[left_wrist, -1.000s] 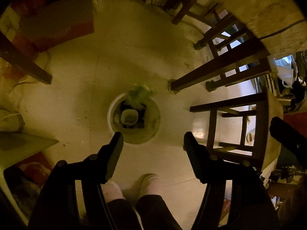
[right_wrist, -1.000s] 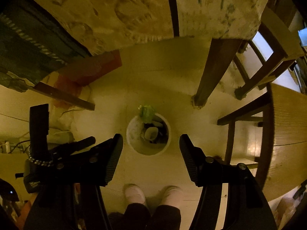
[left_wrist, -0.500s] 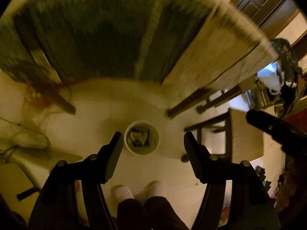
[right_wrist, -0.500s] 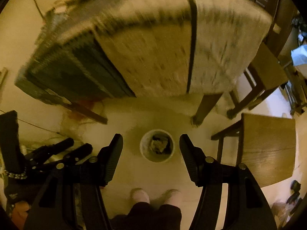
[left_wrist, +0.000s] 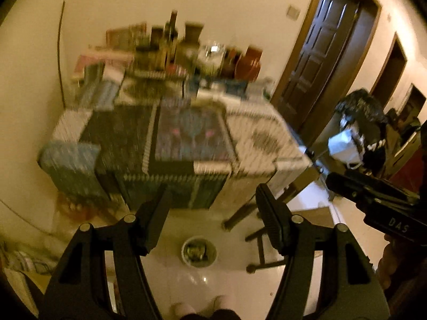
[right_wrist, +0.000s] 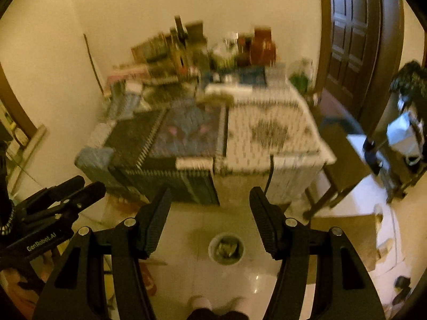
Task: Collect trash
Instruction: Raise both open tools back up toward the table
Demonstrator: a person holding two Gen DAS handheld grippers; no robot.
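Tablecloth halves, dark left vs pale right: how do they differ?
The dark half is black-blue with pink spots; the pale half is white with a grey central motif. The dark half sits toward the wall corner, the pale half toward the door. Both cover one table and hang over its front edge; blur hides finer pattern.

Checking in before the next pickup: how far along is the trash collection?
Done: the small round white bin on the floor already holds trash. In hand: nothing; the left gripper and right gripper are both open and empty. Left: the cluttered, cloth-covered table, too blurred to pick out trash.
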